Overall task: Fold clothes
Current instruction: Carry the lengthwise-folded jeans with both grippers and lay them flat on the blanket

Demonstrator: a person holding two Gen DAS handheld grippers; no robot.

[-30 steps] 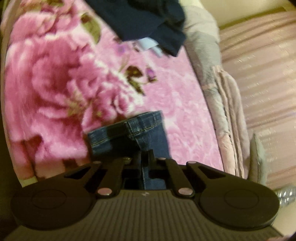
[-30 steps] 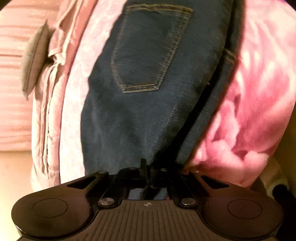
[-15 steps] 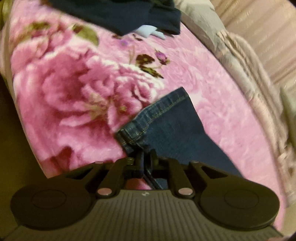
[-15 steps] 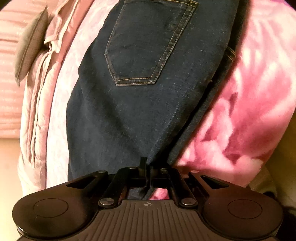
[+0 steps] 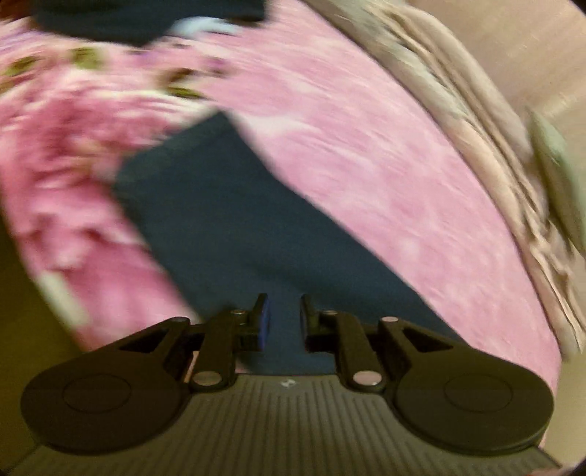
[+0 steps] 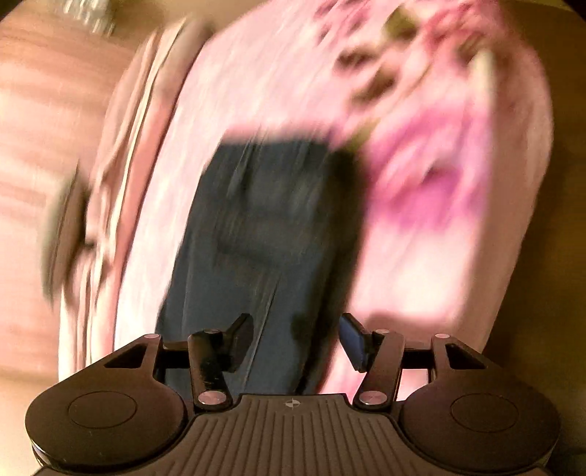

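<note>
Dark blue jeans lie on the pink floral blanket (image 5: 366, 164). In the left wrist view one jeans leg (image 5: 227, 219) runs from the blanket's middle down to my left gripper (image 5: 284, 318). Its jaws are opening, with a narrow gap between the pads; the denim shows through the gap and the pads do not press on it. In the right wrist view the folded jeans (image 6: 263, 219) stretch away from my right gripper (image 6: 296, 340). Its jaws are opening wide above the near end of the denim, gripping nothing. Both views are blurred by motion.
A dark navy garment (image 5: 146, 18) lies at the far end of the blanket. Folded beige bedding (image 5: 476, 146) and a grey cushion (image 5: 556, 175) line the blanket's right side; in the right wrist view the bedding (image 6: 121, 183) is on the left. The bed's edge drops off at the left (image 5: 22, 293).
Both grippers were shut on the jeans and have let go. Each has pulled back and away, so more of the jeans and blanket shows. The right jaws have spread far, the left only a little.
</note>
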